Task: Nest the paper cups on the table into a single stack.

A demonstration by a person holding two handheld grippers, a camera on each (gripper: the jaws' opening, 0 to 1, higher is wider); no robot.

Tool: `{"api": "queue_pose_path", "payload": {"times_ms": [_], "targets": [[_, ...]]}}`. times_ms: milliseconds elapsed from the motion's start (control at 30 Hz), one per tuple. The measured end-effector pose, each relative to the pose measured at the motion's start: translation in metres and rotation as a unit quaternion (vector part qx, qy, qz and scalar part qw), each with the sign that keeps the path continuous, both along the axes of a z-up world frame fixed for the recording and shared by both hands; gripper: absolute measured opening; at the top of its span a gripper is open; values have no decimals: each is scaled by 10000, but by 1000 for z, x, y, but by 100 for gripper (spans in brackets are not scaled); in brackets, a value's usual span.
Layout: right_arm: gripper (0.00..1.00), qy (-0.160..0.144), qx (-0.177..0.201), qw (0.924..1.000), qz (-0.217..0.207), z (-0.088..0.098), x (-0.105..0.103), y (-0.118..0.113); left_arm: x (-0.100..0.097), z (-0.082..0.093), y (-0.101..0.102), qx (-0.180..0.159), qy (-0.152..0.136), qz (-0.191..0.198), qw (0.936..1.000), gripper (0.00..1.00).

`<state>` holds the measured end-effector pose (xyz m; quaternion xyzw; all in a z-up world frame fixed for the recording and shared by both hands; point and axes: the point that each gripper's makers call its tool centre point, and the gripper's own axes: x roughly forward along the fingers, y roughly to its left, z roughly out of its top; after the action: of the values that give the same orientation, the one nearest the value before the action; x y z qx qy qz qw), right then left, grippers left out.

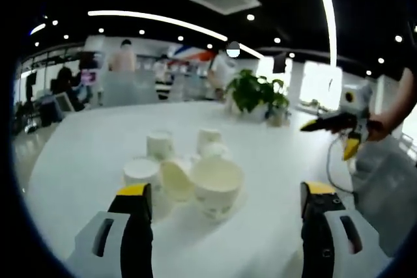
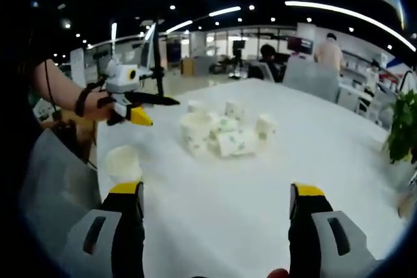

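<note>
- Your left gripper point(image 1: 221, 209) had its jaws wide apart, with nothing between them. It pointed at the cups point(image 1: 189, 170), which sat toward 12 o'clock from the jaws in the left gripper view.
- The cups sat in a bunch in the middle of the white table point(image 1: 85, 154). Some stood up and some lay on their sides. I could not tell how many there were.
- One big cup point(image 1: 217, 183) lay tipped over, with its open mouth facing your left gripper. That made it an easy one to reach into first, I think.
- A small cup point(image 1: 141, 174) stood at 9 o'clock from the big cup, close beside it.
- Your right gripper point(image 2: 215, 206) also had its jaws wide apart and held nothing. The bunch of cups lay at 12 o'clock from it in the right gripper view.
- One cup point(image 2: 122, 161) stood alone, well apart from the bunch, at 10 o'clock from the right jaws, near the table edge. You would need to bring it over to the rest.
- In the right gripper view your left gripper showed at 10 o'clock, up above the table.
- A green plant point(image 1: 255, 92) stood at the far side of the table, behind the cups. It was out of your way.
- No cups looked stacked yet, so I think the job was just starting.
</note>
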<state>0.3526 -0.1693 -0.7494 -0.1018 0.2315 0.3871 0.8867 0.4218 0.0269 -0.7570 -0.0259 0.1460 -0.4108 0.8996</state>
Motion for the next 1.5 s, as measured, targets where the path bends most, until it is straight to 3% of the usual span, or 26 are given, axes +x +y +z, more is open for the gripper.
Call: {"api": "queue_pose_path", "payload": {"times_ms": [500,1133,1500], "targets": [[90,81,-66,9999,-115,-1,-6,0,15,-11,-24,99,-149,-401,9990,89],[90,168,-126,9997,-123,-5,-8,1,25,-26,-34,371,-364,-824,9952,77],[89,214,-121,9996,-167,-8,-6,0,29,-25,-39,290,-408,-958,9941,63]]}}
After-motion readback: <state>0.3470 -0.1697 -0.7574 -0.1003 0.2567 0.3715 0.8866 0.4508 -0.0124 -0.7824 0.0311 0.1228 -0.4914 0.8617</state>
